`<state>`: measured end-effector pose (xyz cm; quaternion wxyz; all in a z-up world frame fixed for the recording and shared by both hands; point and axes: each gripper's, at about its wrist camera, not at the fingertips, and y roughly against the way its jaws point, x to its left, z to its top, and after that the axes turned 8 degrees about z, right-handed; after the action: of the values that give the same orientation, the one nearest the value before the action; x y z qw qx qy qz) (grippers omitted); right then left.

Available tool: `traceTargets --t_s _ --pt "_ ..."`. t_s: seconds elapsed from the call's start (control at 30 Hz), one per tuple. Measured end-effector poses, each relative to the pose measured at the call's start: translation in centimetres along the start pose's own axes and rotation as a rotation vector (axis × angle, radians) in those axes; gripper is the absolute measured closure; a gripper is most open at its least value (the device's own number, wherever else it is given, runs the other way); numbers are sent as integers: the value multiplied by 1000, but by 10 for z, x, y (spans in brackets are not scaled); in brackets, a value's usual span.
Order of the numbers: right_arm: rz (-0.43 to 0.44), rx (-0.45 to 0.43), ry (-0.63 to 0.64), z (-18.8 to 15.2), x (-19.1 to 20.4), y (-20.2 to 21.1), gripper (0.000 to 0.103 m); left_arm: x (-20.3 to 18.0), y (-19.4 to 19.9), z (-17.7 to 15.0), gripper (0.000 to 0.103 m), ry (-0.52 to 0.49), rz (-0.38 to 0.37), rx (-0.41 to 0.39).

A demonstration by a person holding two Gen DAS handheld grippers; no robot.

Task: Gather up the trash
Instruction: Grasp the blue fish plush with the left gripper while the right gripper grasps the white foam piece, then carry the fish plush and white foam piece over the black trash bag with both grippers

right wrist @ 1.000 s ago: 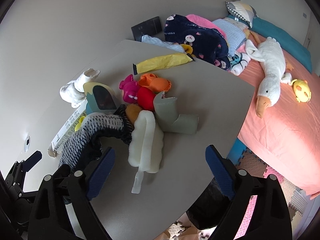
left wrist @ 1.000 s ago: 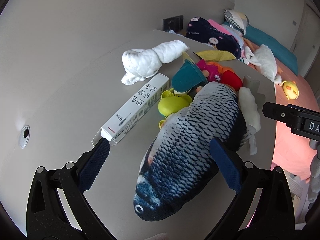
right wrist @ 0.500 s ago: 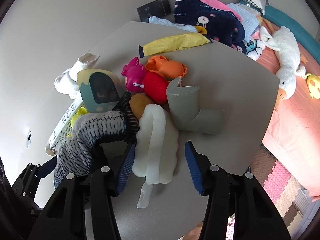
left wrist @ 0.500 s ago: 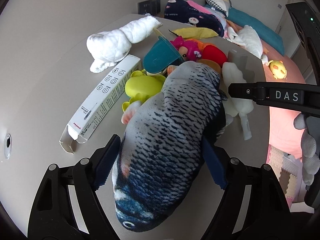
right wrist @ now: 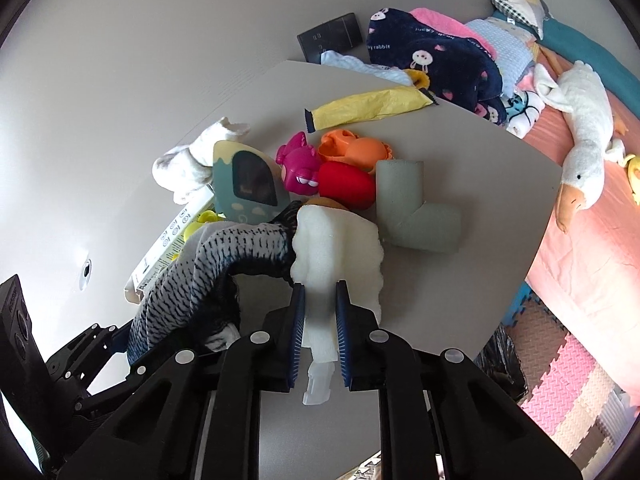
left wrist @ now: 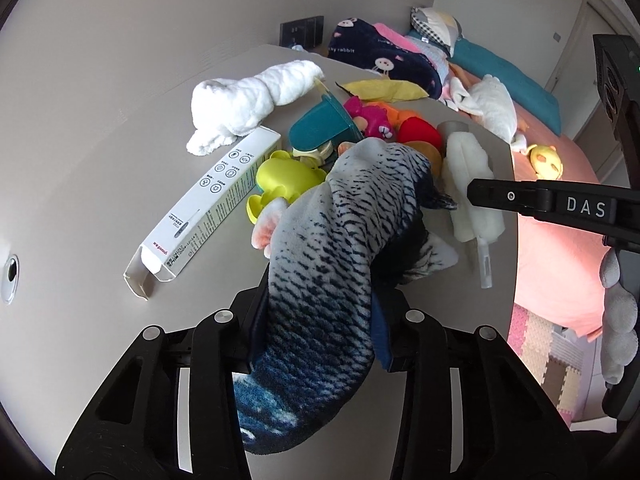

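- Trash on my desk (right wrist: 472, 152) is what I am gathering: my right tongs (right wrist: 320, 312) are clamped narrow on the white fluffy duster (right wrist: 340, 248) near its clear plastic handle, at the near edge of the heap.
- My left tongs (left wrist: 316, 320) are closing on the plush fish (left wrist: 340, 248), their pads already pressing into its sides; its body bends up between them while its tail end hangs over the pile.
- I judge both grips sit low on each thing so it can lift clear of the heap.
- Just beyond lie a white carton (left wrist: 208, 200) with an open flap, a yellow wrapper (right wrist: 368, 108), a grey foam elbow (right wrist: 416, 204) and small bright toys (right wrist: 320, 168).
- The fish hides whatever lies beneath it, and no bin is plainly visible.
- A bed (right wrist: 592, 240) stands past the desk.
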<state>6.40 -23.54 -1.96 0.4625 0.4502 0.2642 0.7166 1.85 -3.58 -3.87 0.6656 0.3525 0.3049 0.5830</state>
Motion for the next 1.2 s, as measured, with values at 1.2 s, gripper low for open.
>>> traceTargets --t_s 1.2 --pt "-61 -157 -114 -79 -125 159 86 -169 74 -25 68 -129 -112 -120"
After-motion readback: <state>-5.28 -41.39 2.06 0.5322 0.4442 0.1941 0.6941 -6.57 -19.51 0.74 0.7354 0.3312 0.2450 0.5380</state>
